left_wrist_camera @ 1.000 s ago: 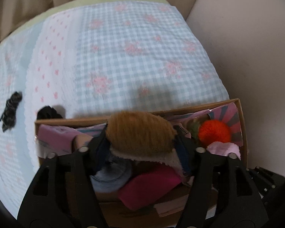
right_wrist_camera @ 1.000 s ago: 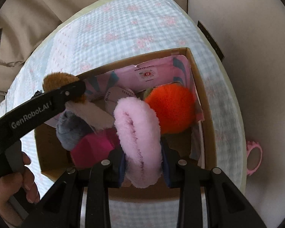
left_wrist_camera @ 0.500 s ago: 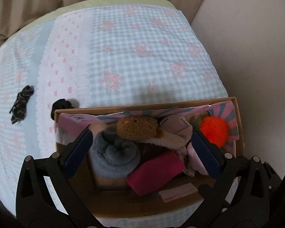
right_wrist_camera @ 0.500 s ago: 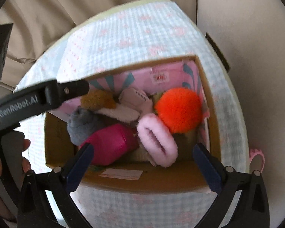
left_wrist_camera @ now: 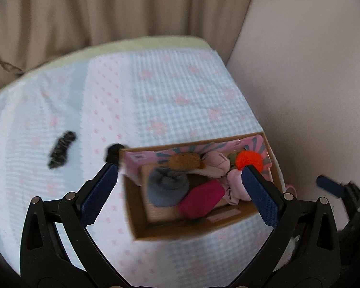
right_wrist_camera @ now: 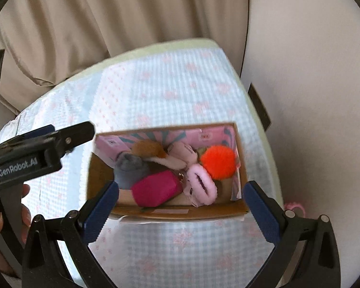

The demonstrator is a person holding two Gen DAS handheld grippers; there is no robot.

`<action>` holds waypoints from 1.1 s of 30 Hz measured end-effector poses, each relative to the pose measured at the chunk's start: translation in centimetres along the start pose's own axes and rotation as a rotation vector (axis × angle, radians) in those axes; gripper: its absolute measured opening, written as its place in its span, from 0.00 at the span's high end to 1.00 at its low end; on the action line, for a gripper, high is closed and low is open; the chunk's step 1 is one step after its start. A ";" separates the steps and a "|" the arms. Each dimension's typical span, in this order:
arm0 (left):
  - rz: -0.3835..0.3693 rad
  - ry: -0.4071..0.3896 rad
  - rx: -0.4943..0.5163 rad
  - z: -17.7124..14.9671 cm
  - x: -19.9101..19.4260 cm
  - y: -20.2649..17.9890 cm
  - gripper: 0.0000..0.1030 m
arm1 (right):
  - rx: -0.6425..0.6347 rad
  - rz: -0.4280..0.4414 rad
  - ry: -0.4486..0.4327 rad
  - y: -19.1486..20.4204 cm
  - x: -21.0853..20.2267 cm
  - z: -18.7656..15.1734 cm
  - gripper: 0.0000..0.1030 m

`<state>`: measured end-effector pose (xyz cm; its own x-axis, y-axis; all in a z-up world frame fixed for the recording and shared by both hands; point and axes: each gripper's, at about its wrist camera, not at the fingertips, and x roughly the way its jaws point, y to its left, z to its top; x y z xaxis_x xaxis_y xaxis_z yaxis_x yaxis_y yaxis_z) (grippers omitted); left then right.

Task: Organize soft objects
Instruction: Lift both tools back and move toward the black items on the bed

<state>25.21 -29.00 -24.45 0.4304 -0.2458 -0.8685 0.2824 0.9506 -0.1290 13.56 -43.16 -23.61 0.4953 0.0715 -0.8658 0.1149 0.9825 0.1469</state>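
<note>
A cardboard box (left_wrist_camera: 141, 232) (right_wrist_camera: 180, 213) sits on the checked bedspread and holds several soft things: a brown furry piece (left_wrist_camera: 184, 159) (right_wrist_camera: 147, 148), a grey roll (left_wrist_camera: 166, 183) (right_wrist_camera: 129, 169), a magenta roll (left_wrist_camera: 200, 199) (right_wrist_camera: 156, 187), a pink fluffy ring (left_wrist_camera: 237, 184) (right_wrist_camera: 201, 184) and an orange pompom (left_wrist_camera: 248, 160) (right_wrist_camera: 218, 160). My left gripper (left_wrist_camera: 180, 172) is open and empty above the box. My right gripper (right_wrist_camera: 181, 192) is open and empty above the box's near side. The left gripper also shows in the right wrist view (right_wrist_camera: 36, 148).
A dark patterned scrunchie (left_wrist_camera: 61, 148) and a black scrunchie (left_wrist_camera: 112, 152) lie on the bedspread (left_wrist_camera: 180, 100) left of the box. A pink ring (right_wrist_camera: 296, 208) lies at the bed's right edge. Beige curtains hang behind; a wall stands at right.
Both grippers opened and dropped the brown furry piece and the pink fluffy ring into the box. Both have since pulled up and back from the box.
</note>
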 end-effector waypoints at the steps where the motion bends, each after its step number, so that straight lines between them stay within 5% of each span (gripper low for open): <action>1: 0.004 -0.015 0.007 -0.1 -1.2 0.4 0.00 | -0.004 -0.006 -0.015 0.5 -0.9 0.0 0.00; 17: 0.051 -0.229 0.005 -5.5 -20.6 13.3 0.00 | -0.042 0.016 -0.255 12.8 -13.6 -1.0 0.00; 26: 0.030 -0.222 -0.036 -6.8 -21.8 23.1 0.00 | -0.022 0.036 -0.277 20.7 -11.6 -0.9 0.00; 33: 0.025 -0.187 0.029 -6.0 -16.2 30.3 0.00 | 0.099 0.005 -0.286 25.6 -4.7 -1.2 0.00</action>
<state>21.63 4.95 -17.15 0.5886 -0.2553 -0.7671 0.2925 0.9518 -0.0923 13.18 -18.19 -16.35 0.7166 0.0115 -0.6974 0.1881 0.9597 0.2091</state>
